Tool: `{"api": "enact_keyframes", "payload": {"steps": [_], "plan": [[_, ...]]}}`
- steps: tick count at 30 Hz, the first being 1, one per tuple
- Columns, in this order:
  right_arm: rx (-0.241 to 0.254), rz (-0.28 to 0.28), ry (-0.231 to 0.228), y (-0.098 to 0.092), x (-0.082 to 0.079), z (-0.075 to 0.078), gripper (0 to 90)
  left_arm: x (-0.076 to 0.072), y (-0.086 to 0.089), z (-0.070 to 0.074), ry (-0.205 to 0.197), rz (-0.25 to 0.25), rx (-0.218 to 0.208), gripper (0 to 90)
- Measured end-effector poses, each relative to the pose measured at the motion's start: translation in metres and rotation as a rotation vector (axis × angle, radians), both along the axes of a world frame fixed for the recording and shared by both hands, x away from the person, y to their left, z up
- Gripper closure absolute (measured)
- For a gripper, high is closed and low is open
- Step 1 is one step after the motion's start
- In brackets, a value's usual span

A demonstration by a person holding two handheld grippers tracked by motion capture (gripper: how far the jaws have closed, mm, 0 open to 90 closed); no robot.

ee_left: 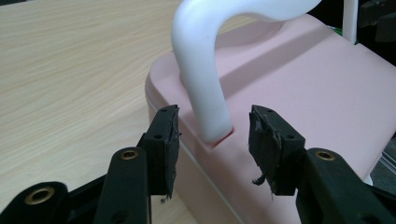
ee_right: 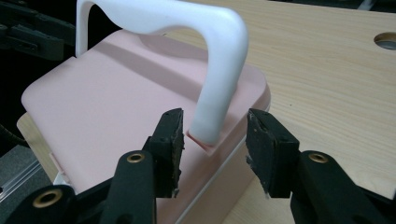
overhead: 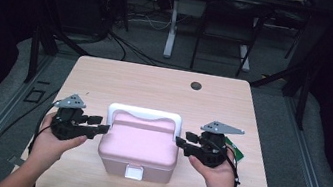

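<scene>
A pink lidded box (overhead: 138, 147) with a white carry handle (overhead: 145, 114) raised upright stands near the table's front edge. My left gripper (overhead: 102, 127) hovers at the box's left edge, jaws open either side of the handle's left leg (ee_left: 201, 93) without touching it. My right gripper (overhead: 181, 142) mirrors it at the box's right edge, open around the handle's right leg (ee_right: 219, 98), with gaps on both sides. The box's pink lid (ee_left: 299, 88) (ee_right: 116, 93) lies under both sets of jaws. A white latch (overhead: 134, 171) sits on the box's front face.
The wooden table (overhead: 156, 84) has a round cable hole (overhead: 196, 85) at its far side. A small green object (overhead: 235, 151) lies just beyond my right gripper. Black frame posts and cables stand off the table's left side.
</scene>
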State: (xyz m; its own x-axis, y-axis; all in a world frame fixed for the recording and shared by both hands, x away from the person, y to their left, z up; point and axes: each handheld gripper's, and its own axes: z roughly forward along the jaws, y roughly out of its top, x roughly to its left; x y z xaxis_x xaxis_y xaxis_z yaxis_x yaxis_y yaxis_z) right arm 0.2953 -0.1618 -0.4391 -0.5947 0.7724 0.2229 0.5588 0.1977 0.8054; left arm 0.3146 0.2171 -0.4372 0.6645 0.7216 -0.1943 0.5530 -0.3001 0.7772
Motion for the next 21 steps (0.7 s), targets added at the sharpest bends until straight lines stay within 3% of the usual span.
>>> {"api": "enact_keyframes", "payload": {"steps": [4,10,12,15,21], "plan": [[0.019,0.013,0.015,0.007,0.007,-0.005,56.5,0.007,-0.008,-0.005,0.001,-0.004,-0.017,54.3],[0.023,0.036,-0.008,0.013,0.01,-0.008,58.5,0.008,-0.011,-0.004,-0.003,0.003,-0.012,56.7],[0.009,0.016,-0.021,0.015,0.009,-0.008,61.0,0.007,-0.011,-0.004,-0.009,0.012,-0.012,59.5],[0.036,0.012,-0.025,0.014,0.006,-0.008,65.5,0.002,-0.011,-0.003,-0.029,0.016,0.001,62.8],[-0.025,-0.002,-0.087,0.016,-0.004,-0.006,73.6,-0.007,-0.011,0.0,-0.061,0.019,0.036,72.5]]}}
